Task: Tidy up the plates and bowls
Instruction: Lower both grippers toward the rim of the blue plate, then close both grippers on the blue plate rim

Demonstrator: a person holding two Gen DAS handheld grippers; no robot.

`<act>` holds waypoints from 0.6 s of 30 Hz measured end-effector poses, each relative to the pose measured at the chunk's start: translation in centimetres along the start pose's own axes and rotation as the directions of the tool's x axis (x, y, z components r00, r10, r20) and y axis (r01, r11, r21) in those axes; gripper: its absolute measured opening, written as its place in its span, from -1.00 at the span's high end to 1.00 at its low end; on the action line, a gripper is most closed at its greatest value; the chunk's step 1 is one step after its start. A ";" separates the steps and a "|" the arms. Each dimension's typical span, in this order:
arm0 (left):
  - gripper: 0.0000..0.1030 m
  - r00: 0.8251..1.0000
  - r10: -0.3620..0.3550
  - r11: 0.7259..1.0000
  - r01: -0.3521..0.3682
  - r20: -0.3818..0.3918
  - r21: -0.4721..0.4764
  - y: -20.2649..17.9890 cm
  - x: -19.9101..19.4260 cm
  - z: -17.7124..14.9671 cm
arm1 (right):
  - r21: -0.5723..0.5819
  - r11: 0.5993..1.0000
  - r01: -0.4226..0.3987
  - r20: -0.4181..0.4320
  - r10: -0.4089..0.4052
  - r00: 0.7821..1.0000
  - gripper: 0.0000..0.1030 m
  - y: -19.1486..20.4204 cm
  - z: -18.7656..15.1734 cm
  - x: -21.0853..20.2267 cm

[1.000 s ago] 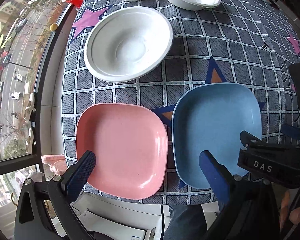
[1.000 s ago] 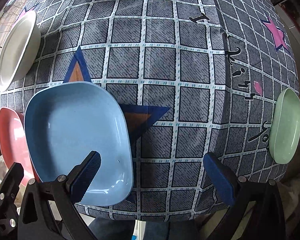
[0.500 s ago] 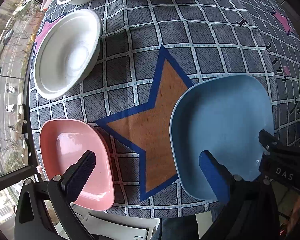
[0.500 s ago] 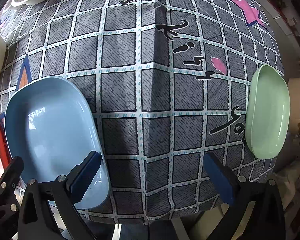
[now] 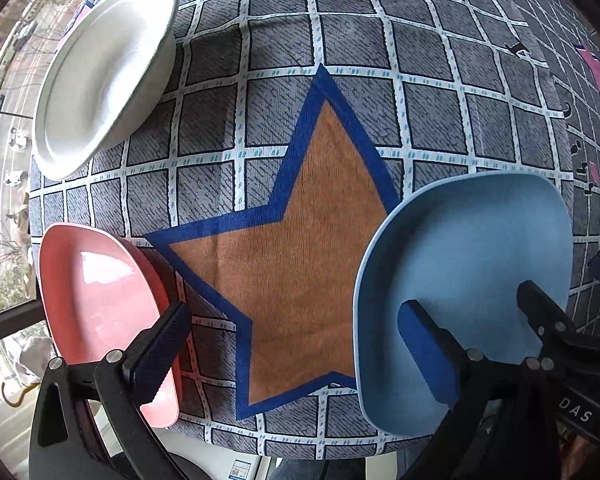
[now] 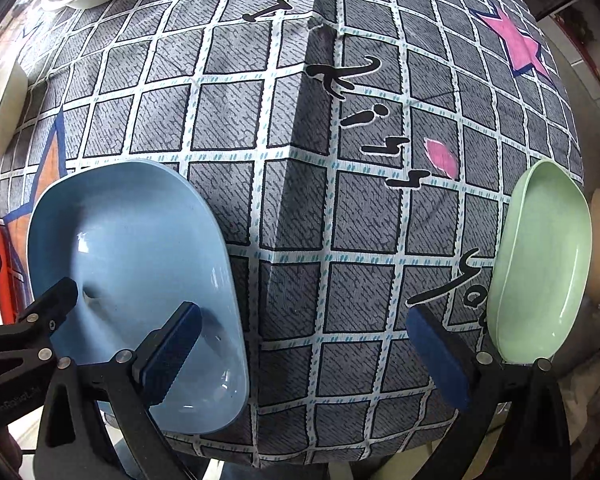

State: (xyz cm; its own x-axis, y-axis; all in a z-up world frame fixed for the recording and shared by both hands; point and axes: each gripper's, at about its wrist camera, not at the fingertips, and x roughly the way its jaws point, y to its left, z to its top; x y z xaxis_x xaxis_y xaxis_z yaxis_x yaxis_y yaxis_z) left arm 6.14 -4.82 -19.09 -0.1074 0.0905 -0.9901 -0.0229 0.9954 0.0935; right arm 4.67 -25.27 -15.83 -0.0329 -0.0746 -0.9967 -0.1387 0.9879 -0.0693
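Both plates have slid apart since a second ago: the pink plate (image 5: 100, 304) now sits at the far left edge of the table and the blue plate (image 5: 468, 280) has shifted right, uncovering the orange star (image 5: 300, 248) printed on the checked tablecloth (image 5: 380, 40) between them. At upper left, a white bowl (image 5: 104, 76) rests on the cloth, well apart from the pink plate. The left gripper (image 5: 296, 340) hangs over the star with its jaws spread wide, one finger above the pink plate's inner rim and the other above the blue plate; neither finger is seen to clamp anything. Seen from the right wrist, the blue plate (image 6: 136, 280) lies at the left, near the table's front edge. The right gripper (image 6: 304, 348) is also spread wide, its left finger over the blue plate and its right finger just beside the green plate (image 6: 544, 264), which sits at the table's far right edge.
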 end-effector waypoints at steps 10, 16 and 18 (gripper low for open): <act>-1.00 0.995 -0.089 0.990 0.083 -0.042 -0.112 1.9 1.9 -1.9 | 0.016 0.996 -0.089 -0.070 0.090 0.993 -1.00 -0.6 0.1 -0.4; -0.56 0.994 -0.105 0.994 0.104 -0.029 -0.024 0.4 1.7 -3.0 | -0.008 0.995 -0.102 -0.042 0.101 0.994 -0.52 2.0 0.4 0.4; -0.38 0.995 -0.102 0.995 0.102 -0.020 0.014 -0.7 1.7 -3.3 | -0.027 0.993 -0.114 -0.035 0.114 0.993 -0.15 2.9 -0.4 0.1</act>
State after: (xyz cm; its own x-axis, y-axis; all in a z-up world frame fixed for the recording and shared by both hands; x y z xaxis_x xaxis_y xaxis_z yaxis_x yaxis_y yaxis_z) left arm 2.67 -5.51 -20.52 -0.1248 -0.0122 -0.9921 -0.0200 0.9998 -0.0098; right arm 3.88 -22.42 -16.11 -0.0827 0.0334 -0.9960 -0.1611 0.9858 0.0464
